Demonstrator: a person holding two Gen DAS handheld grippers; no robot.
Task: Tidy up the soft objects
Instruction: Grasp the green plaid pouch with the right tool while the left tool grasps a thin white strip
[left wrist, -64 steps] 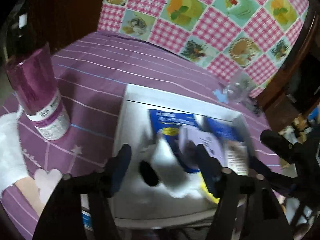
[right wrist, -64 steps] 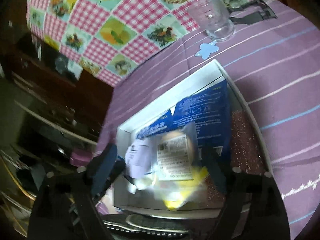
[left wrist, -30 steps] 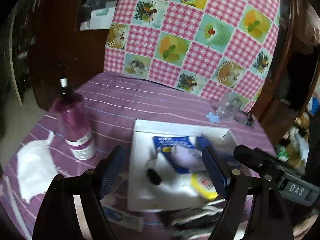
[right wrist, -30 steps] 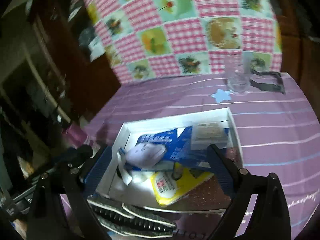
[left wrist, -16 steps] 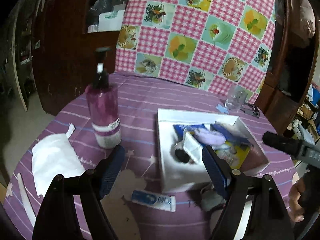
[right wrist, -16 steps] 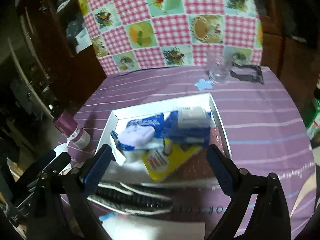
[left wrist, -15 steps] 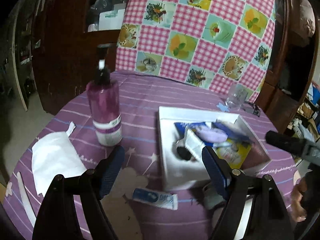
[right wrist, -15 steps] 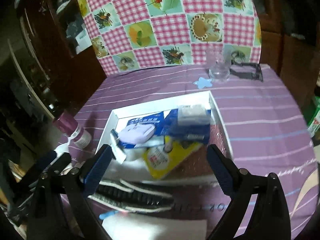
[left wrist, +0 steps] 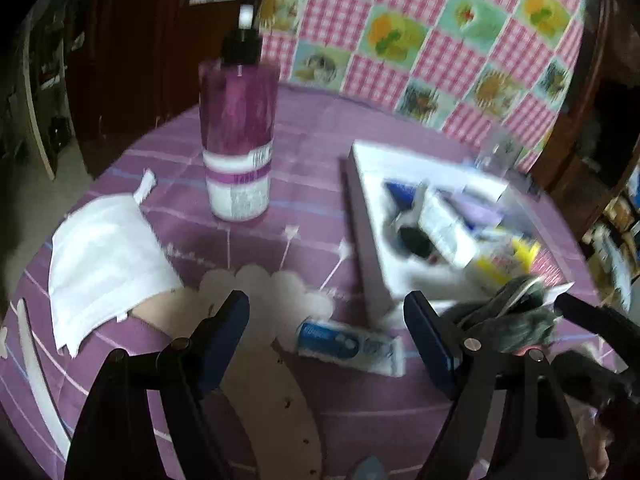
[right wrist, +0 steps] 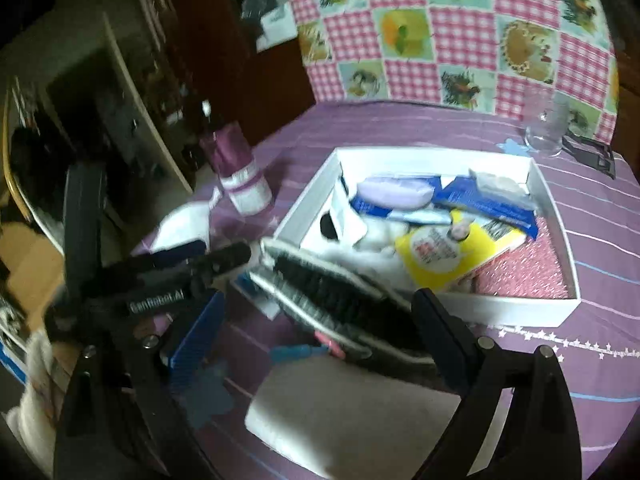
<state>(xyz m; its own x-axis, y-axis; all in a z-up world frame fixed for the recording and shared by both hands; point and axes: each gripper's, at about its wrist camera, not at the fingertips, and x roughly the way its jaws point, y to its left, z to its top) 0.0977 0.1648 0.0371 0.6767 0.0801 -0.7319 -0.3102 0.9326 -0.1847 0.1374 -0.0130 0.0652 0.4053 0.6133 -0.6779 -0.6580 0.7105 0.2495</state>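
White cardboard tray [right wrist: 552, 200], full of soft packets, sits on the purple striped tablecloth [left wrist: 312, 140]. Only the right wrist view shows dark slippers [right wrist: 340, 300] just before the tray; only the left view shows the toothpaste tube [left wrist: 348, 344]. Left gripper [left wrist: 326, 316] and right gripper [right wrist: 316, 316] both gape wide, empty. A checked cloth [right wrist: 460, 28] hangs behind.

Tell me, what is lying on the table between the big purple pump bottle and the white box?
Nothing: in the left wrist view only bare purple striped tablecloth lies between the purple pump bottle and the white box.
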